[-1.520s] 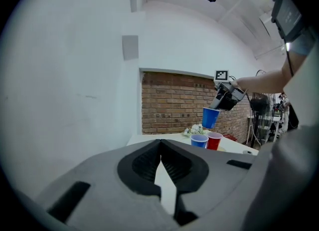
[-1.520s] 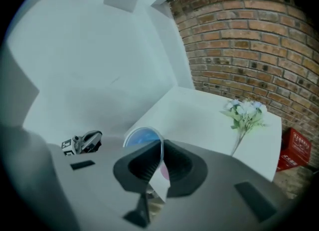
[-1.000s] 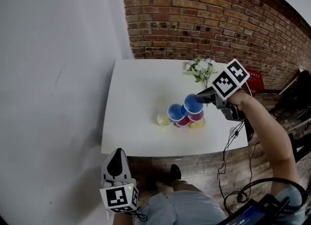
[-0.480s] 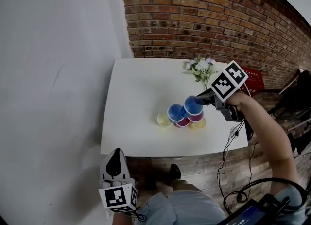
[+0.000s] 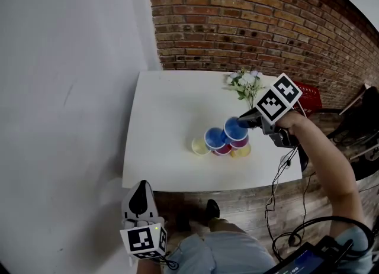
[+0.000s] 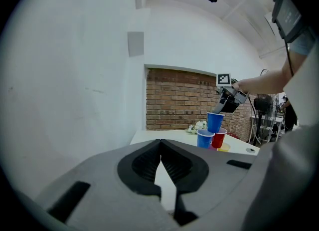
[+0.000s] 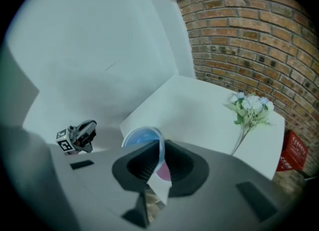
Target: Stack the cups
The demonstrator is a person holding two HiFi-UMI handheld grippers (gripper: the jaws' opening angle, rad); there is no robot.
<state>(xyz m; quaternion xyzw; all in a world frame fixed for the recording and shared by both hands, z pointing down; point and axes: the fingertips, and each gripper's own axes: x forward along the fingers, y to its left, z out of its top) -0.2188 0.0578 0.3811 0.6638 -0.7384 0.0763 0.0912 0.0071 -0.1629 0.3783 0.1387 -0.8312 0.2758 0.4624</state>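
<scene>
Several plastic cups cluster near the white table's [image 5: 166, 119] front right. A blue cup [image 5: 235, 129] sits on top of a red cup [image 5: 238, 142]. My right gripper [image 5: 243, 120] is shut on this blue cup's [image 7: 142, 137] rim, which stands between the jaws; they have just been opening slightly. Beside it another blue cup [image 5: 214, 138] rests on a red cup [image 5: 222, 148], with yellow cups [image 5: 200, 145] at the bottom. My left gripper [image 5: 141, 199] hangs below the table's front edge, shut and holding nothing. It looks level at the pile [image 6: 215, 122].
A bunch of white flowers [image 5: 246, 84] lies at the table's far right. A red basket [image 5: 311, 96] stands beyond the right edge. Behind the table is a brick wall [image 5: 249, 18], with a white wall on the left. Cables hang by the front right corner.
The right gripper and its blue cup barely shifted over the red cup. The left gripper stayed where it was.
</scene>
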